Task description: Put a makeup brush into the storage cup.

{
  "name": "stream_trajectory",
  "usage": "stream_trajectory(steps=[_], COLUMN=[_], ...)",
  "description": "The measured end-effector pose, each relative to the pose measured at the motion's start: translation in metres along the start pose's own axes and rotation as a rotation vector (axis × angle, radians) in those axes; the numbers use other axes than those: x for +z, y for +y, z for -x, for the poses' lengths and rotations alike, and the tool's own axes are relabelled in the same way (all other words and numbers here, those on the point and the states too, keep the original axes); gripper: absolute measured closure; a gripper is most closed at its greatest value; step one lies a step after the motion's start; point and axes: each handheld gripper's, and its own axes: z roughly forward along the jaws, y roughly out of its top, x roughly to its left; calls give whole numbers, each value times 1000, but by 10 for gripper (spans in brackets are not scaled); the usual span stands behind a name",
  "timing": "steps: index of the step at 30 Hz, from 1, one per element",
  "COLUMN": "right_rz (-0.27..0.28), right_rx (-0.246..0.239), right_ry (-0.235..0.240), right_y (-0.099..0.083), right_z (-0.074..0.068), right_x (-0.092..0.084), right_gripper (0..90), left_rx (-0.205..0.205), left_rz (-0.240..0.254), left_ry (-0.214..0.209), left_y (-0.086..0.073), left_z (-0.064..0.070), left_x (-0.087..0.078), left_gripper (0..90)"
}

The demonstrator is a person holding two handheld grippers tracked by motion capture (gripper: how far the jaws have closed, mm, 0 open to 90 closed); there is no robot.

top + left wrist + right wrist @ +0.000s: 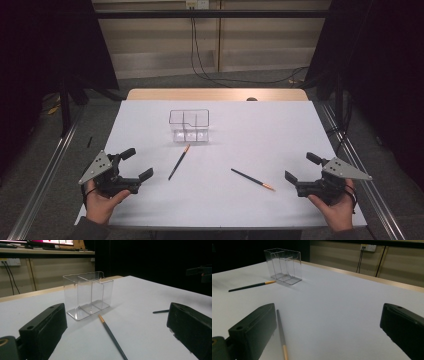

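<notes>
While both hands rest at the near edge of the table, we read the scene as a starting pose for putting two brushes into a holder.

Left gripper [141, 163]: we see its jaws spread wide with nothing between them; it sits low over the white table [280, 130], aimed inward, which we judge a ready stance for a pick.

Right gripper [302, 167]: we find its jaws equally wide and empty, mirroring the other, so that each hand covers its own half.

Left brush [178, 162]: it lies flat just ahead and to the inside of the left gripper, orange tip toward the holder; in the left gripper view [111, 336] it runs up between the jaws, untouched.

Right brush [252, 179]: it lies flat to the inside of the right gripper, apart from it, orange tip toward the near edge; in the right gripper view [281, 333] it passes close by one jaw, and we cannot tell any contact.

Clear holder [189, 125]: it stands upright, divided into compartments, all of them empty, well ahead of both grippers and between their lines of reach; we take this central spot as chosen so that either hand can deliver.

Progress: we judge that no brush is yet lifted.
</notes>
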Motion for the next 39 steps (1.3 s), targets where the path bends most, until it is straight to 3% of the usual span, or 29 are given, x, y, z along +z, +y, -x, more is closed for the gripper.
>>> stream_trajectory(steps=[8,19,23,28,30,31,34,39], right_rz=[-4,-9,-6,-7,-11,-11,-16,-20], right_rx=[-1,-9,-3,-4,-4,-4,-7,-16], right_ry=[-2,-3,-2,-11,-9,-9,-8,-7], right_y=[0,-1,-1,-1,-2,-2,-2,-2], right_z=[-1,0,0,1,1,1,0,-1], right_x=[0,2,1,1,1,1,2,2], right_gripper=[0,0,1,1,1,1,2,1], left_rx=[25,3,21,4,18,-8,-16,-9], left_rz=[-16,-4,-3,-7,-13,-7,-4,-11], left_ry=[-5,2,10,24,14,22,26,41], left_y=[1,6,10,10,11,11,12,14], left_z=[-1,1,0,-2,-4,-3,-6,-4], left_x=[3,15,20,23,24,25,26,33], left_gripper=[26,26,26,26,26,26,25,25])
